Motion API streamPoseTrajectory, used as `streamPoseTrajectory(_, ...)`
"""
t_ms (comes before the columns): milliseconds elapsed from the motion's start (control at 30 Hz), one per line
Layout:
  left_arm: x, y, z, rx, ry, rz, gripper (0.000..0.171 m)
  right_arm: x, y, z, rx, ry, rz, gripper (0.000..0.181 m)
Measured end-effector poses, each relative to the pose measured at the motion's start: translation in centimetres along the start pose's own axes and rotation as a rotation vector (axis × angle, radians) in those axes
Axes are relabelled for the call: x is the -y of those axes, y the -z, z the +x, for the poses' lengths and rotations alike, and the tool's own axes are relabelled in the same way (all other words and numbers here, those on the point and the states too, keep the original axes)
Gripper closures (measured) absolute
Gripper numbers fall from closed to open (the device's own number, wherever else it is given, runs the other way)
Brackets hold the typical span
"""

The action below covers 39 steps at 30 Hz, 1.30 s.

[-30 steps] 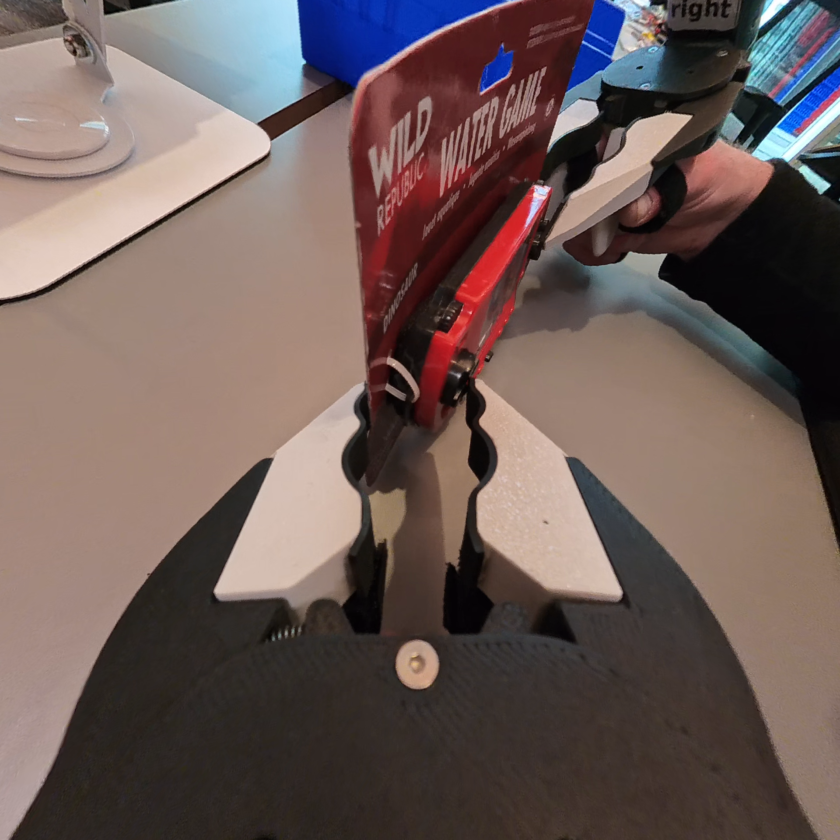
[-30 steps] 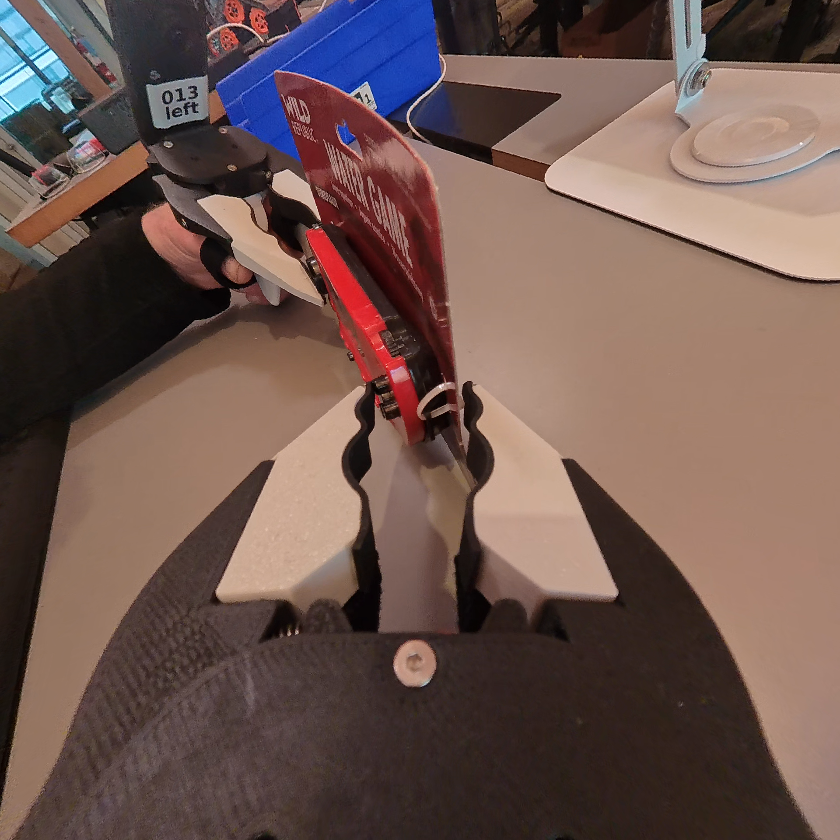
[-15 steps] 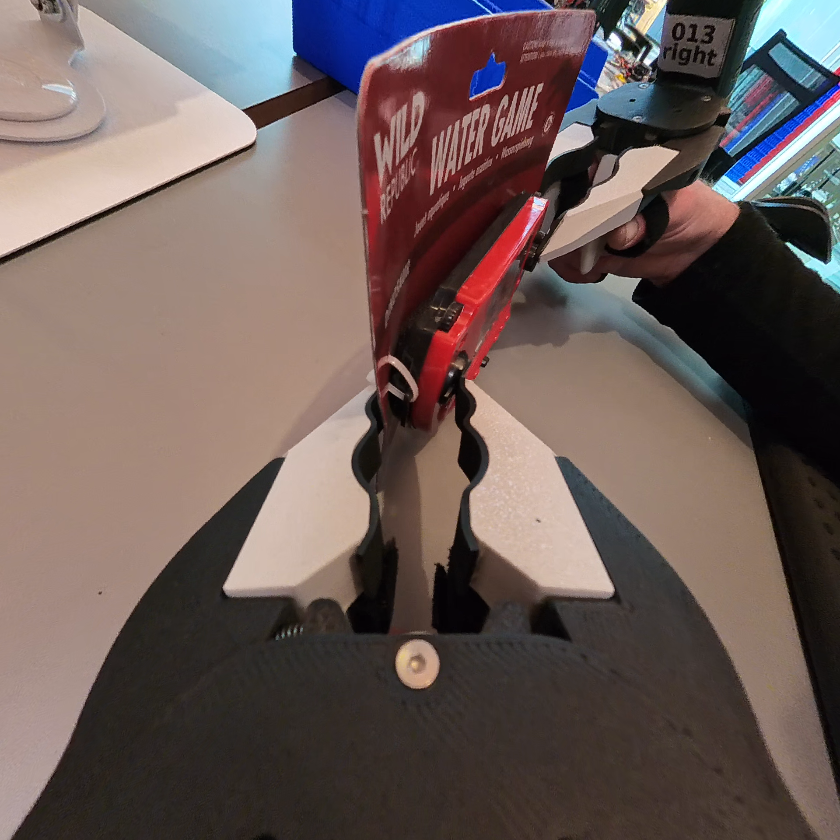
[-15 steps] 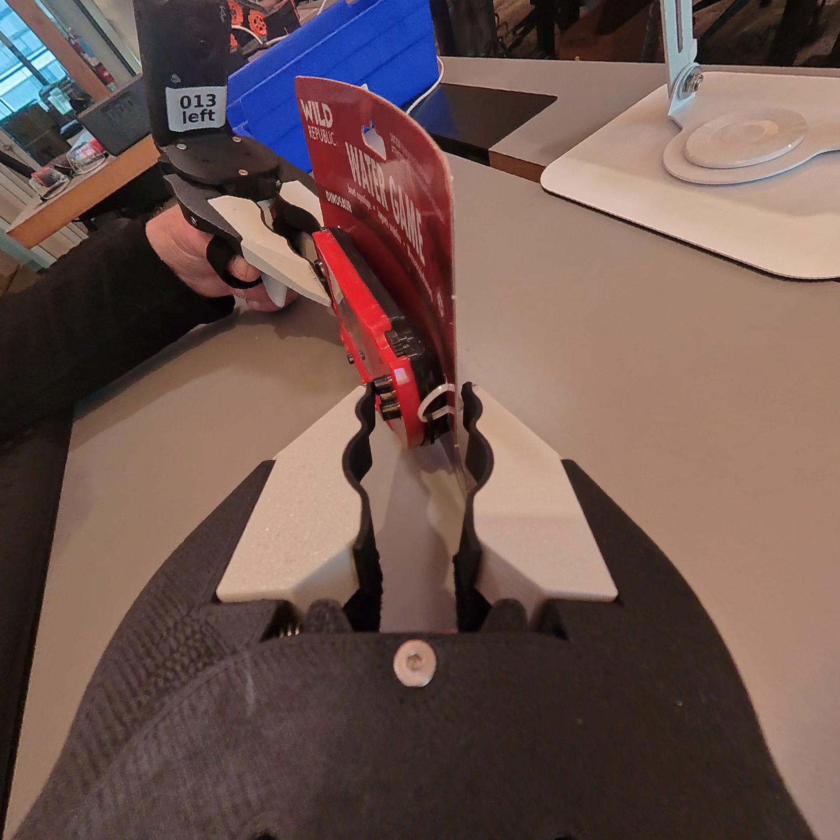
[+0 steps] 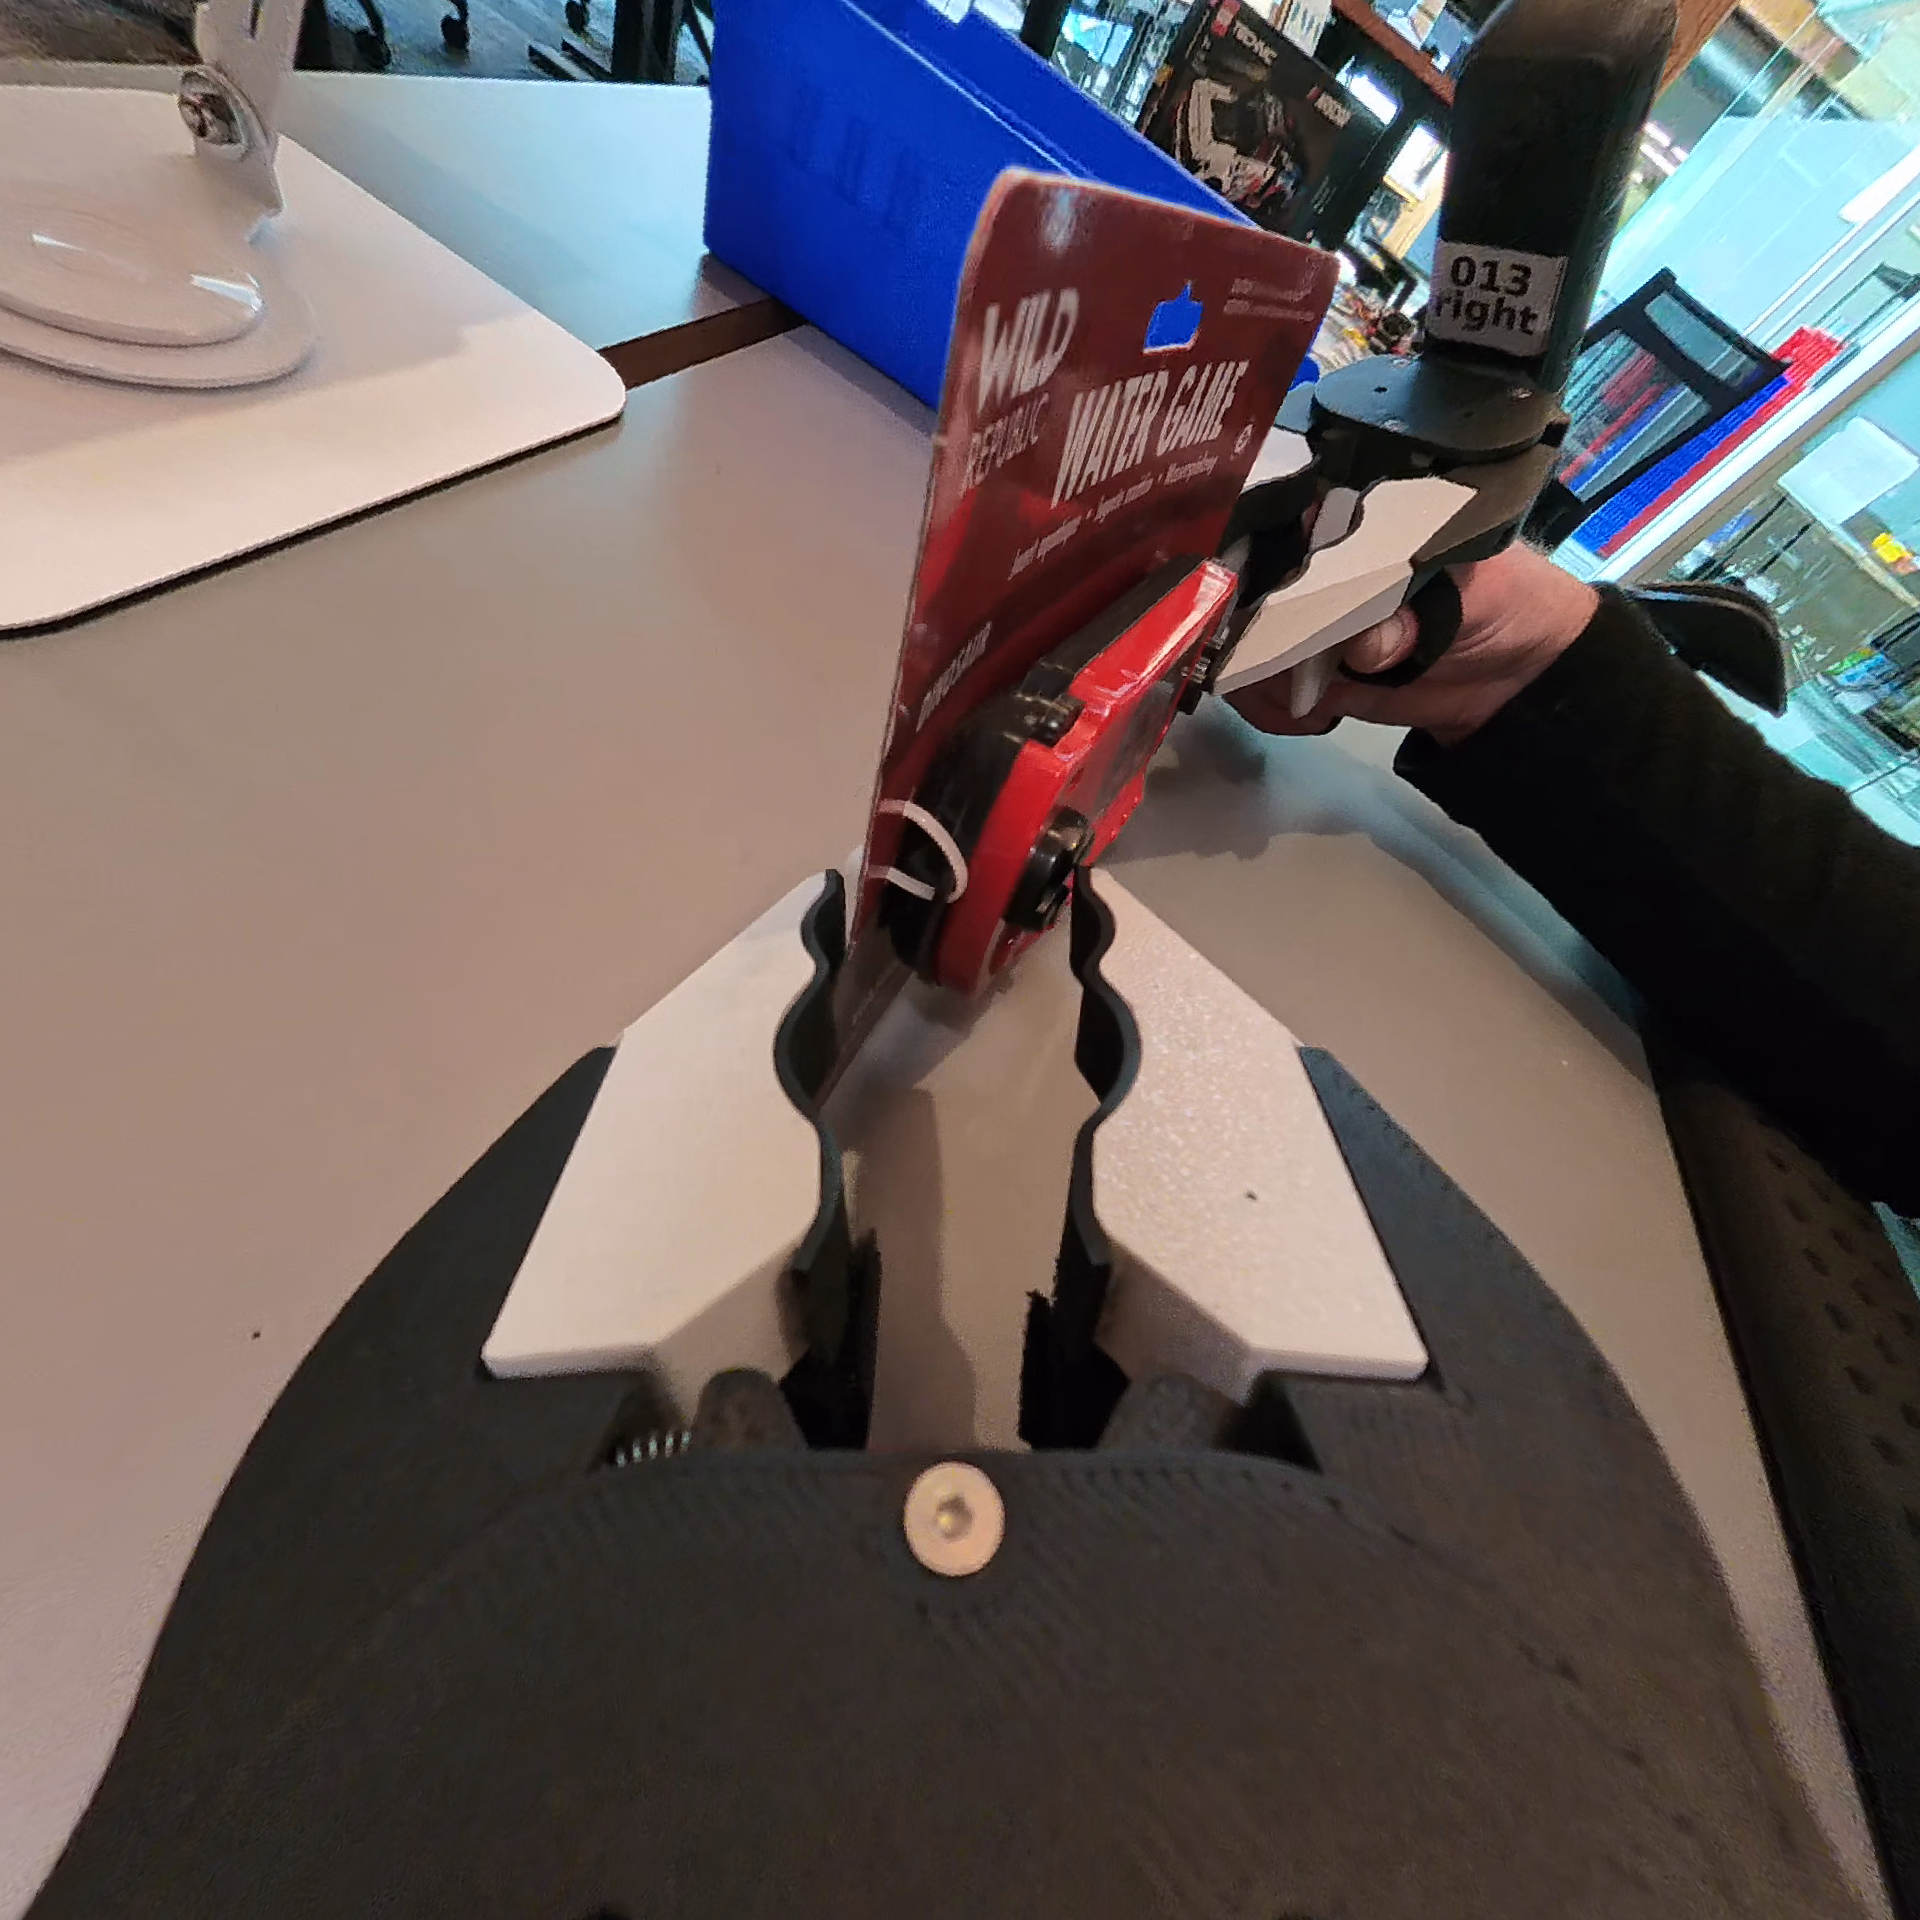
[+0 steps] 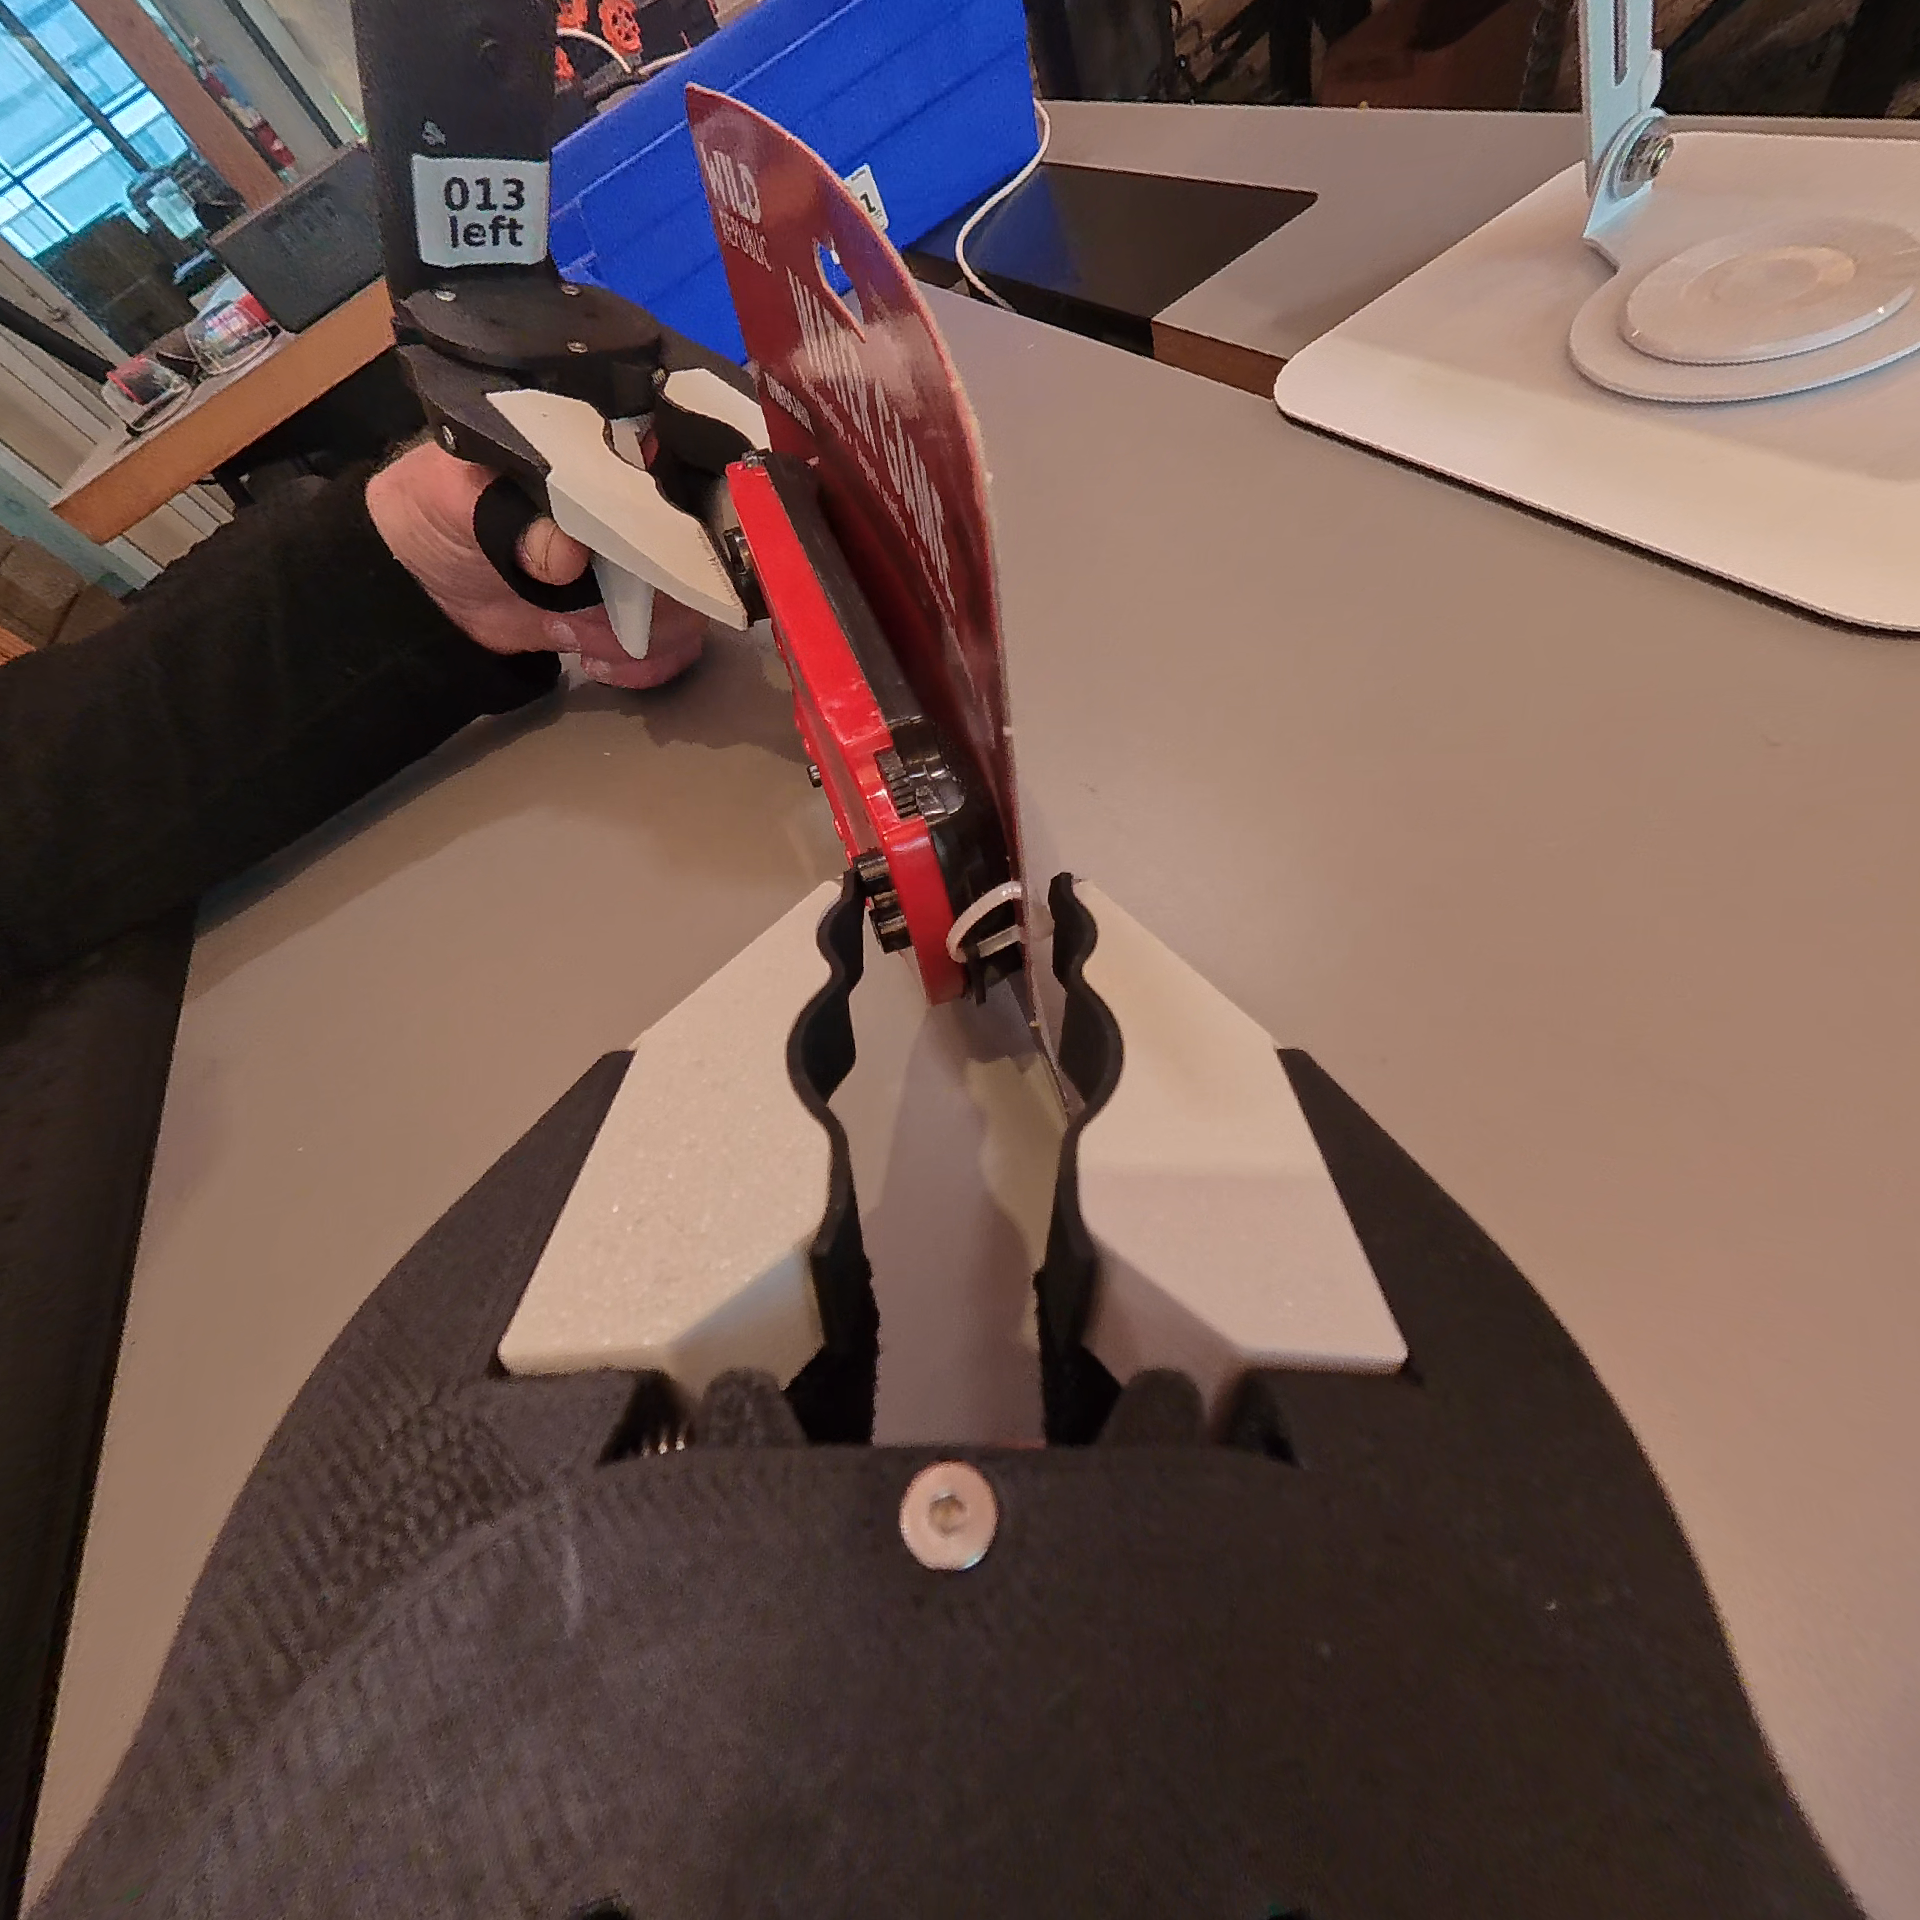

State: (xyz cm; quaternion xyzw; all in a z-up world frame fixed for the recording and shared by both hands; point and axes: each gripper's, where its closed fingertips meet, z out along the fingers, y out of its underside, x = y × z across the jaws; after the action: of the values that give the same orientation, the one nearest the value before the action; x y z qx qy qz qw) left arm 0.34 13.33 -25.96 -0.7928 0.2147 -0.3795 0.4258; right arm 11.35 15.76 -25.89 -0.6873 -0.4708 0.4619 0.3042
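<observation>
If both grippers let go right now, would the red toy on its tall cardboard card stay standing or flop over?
It would probably tip. The tall dark red cardboard backing card stands on edge on the grey table, held at both ends. The chunky red plastic toy is tied to one face only, likely pulling it that way. The card's curved top in the right wrist view suggests it bends.

Carded toy (image 5: pixel 1081 727): red handheld game zip-tied to a dark red backing card (image 5: pixel 1091 468) (printed, hang-hole on top). Stands on edge, tilted, each end between a hand-held gripper's fingers, above grey table (image 5: pixel 416 831).
</observation>
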Motion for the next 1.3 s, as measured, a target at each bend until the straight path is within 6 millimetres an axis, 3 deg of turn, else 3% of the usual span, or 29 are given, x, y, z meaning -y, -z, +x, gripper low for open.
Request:
streamPoseTrajectory(433, 0.5, 1.6, -0.7, 0.041, -0.025, 0.006, 0.126, -0.1, -0.1, -0.3, 0.009, 0.012, -0.011, 0.149)
streamPoseTrajectory(667, 0.3, 0.7, -0.8, 0.06, -0.05, -0.012, 0.127, -0.2, -0.2, -0.4, 0.014, 0.018, -0.017, 0.15)
streamPoseTrajectory(933, 0.5, 0.7, -0.8, 0.044, -0.033, 0.006, 0.141, -0.2, -0.1, -0.3, 0.012, 0.01, -0.013, 0.15)
streamPoseTrajectory(1300, 0.6, 0.6, -0.7, 0.05, -0.03, 0.005, 0.142, -0.2, 0.0, -0.2, 0.009, 0.007, -0.012, 0.149)
